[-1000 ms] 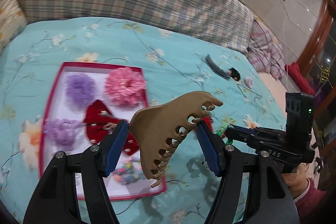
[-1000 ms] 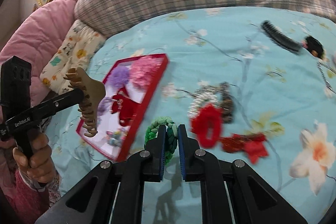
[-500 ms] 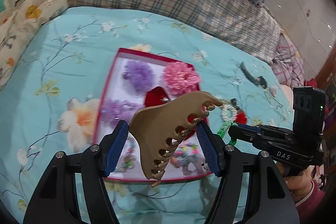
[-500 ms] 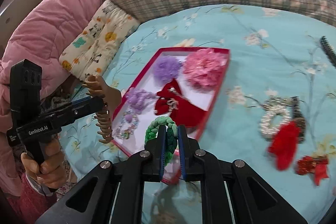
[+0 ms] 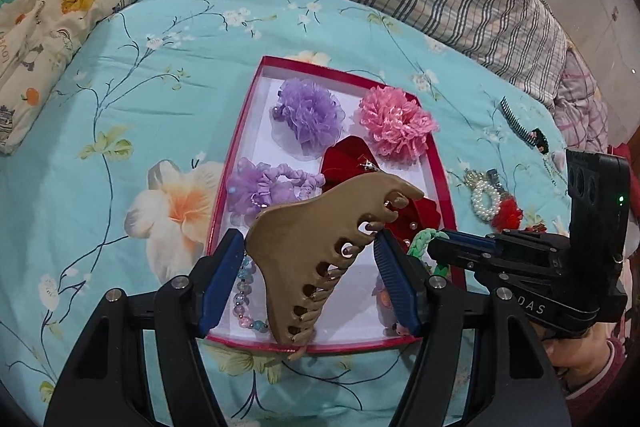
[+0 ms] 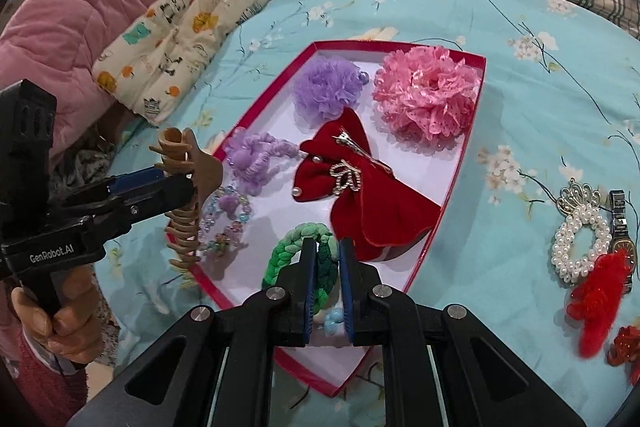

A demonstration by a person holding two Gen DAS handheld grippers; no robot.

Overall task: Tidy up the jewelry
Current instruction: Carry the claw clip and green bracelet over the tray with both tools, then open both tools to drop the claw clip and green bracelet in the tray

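Your left gripper (image 5: pixel 310 279) jaws clamp the claw clip (image 5: pixel 320 247), long axis tilted, over the box's (image 5: pixel 240 131) near-left corner. Your right gripper (image 6: pixel 326 283) jaws pinch the green band (image 6: pixel 296 247), over bare floor at the near end. Both need only lowering.

Both tongs, left (image 5: pixel 310 281) and right (image 6: pixel 327 281), have moved over the red box (image 6: pixel 460 171).

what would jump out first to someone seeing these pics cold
The big tan plastic claw clip, clamped in the left gripper, hangs over the near end of the red-rimmed white tray. Beside it, the right gripper pinches a green braided hair tie. The tray's pink lace scrunchie stands out.
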